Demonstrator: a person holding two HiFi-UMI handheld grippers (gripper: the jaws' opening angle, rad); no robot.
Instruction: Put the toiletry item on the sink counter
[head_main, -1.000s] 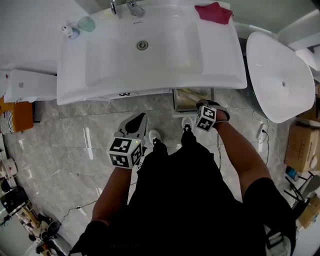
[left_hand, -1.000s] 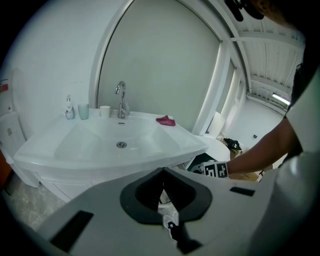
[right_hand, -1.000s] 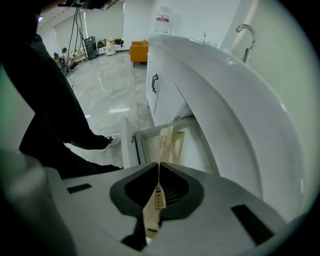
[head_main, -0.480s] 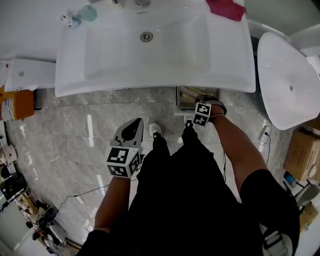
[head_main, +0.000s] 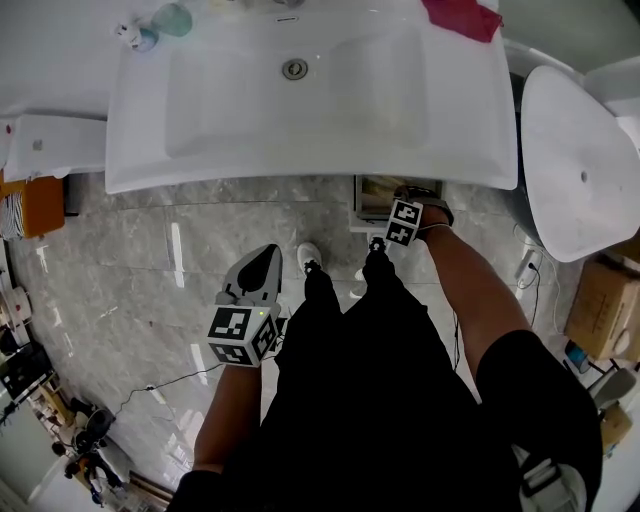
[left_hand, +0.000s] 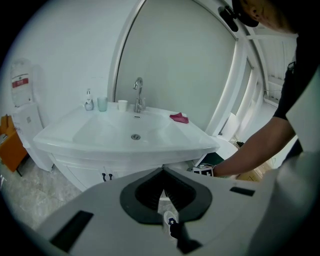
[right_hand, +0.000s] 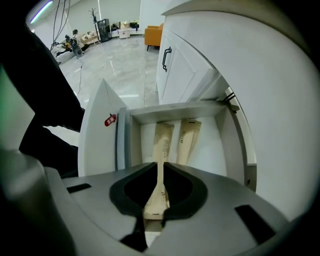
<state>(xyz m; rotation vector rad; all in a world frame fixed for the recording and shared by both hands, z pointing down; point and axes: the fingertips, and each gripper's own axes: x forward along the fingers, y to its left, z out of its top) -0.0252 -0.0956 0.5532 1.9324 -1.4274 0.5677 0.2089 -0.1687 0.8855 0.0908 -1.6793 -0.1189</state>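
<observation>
Dropping lower, our L gripper (left_hand: 162, 172) is hanging pressed together, empty. R gripper (right_hand: 161, 166) is pinching a wrapped packet (right_hand: 163, 137) in drawer (right_hand: 227, 142); next move, likely: lifting it onto sink counter (head_main: 440, 110).

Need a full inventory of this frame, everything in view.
sink counter: 1, white, ahead of the person
faucet: 1, chrome, behind the basin
cloth: 1, red, counter's back right
cup: 1, green, counter's back left
drawer: 1, white, open under the counter
held packet: 1, tan, end pinched, rest in drawer
second packet: 1, tan, beside it in drawer
left claw: 1, grey, shut, empty, low over floor
right claw: 1, grey, shut on held packet
</observation>
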